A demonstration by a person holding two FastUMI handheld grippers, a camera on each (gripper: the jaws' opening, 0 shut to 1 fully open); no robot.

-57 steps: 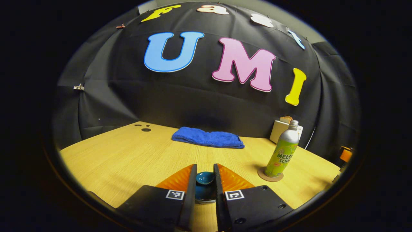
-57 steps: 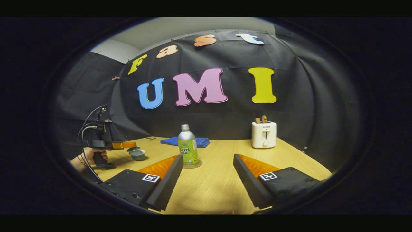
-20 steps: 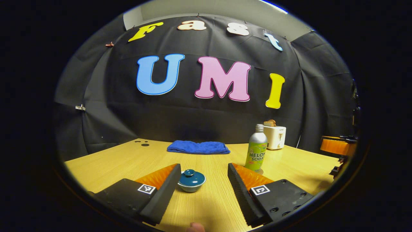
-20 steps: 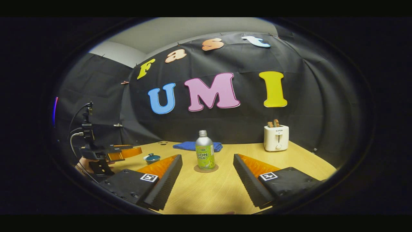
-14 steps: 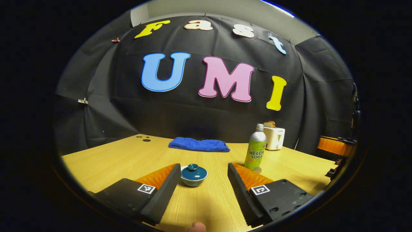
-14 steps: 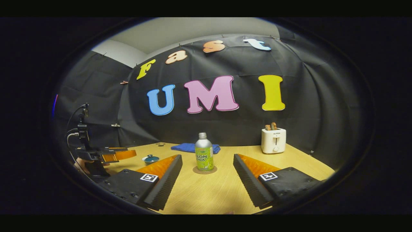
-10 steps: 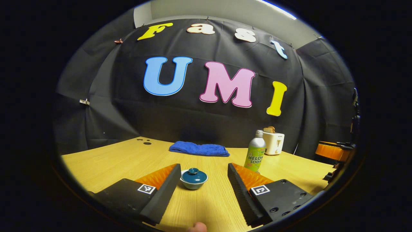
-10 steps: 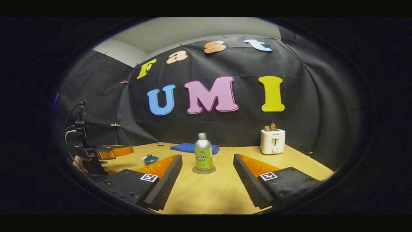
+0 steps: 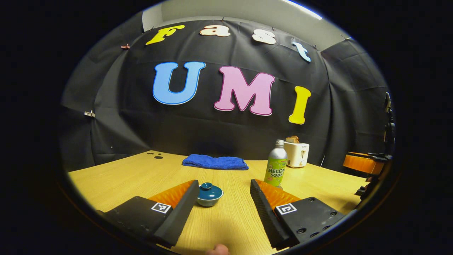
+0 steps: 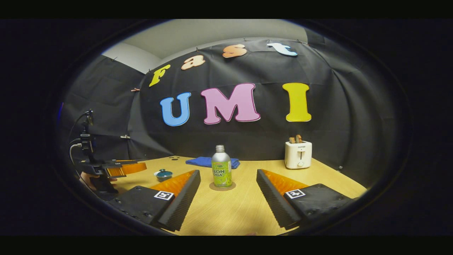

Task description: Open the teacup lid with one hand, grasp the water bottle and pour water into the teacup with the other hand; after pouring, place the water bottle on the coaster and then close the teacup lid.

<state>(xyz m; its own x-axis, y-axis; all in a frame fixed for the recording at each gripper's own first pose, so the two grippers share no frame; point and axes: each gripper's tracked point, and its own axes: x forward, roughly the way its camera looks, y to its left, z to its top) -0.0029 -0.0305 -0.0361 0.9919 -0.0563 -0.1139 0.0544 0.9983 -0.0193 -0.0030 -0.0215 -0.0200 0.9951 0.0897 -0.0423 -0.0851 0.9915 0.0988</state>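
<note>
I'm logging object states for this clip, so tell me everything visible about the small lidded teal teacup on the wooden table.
The small teal teacup looks like glazed ceramic: a pale rounded bowl under a darker, glossy domed lid topped by a round knob. The lid sits closed and level. It stands upright on the light wooden table, ahead of the open left gripper, whose fingers do not touch it. In the right gripper view it shows small and far off. Its contents are hidden.

left gripper (image 9: 223,198) sits at the bottom centre of the left gripper view, fingers spread wide with nothing between them; right gripper (image 10: 228,189) likewise gapes at the bottom centre of the right gripper view, where a hand (image 10: 92,179) at lower left grips the other tool
</note>
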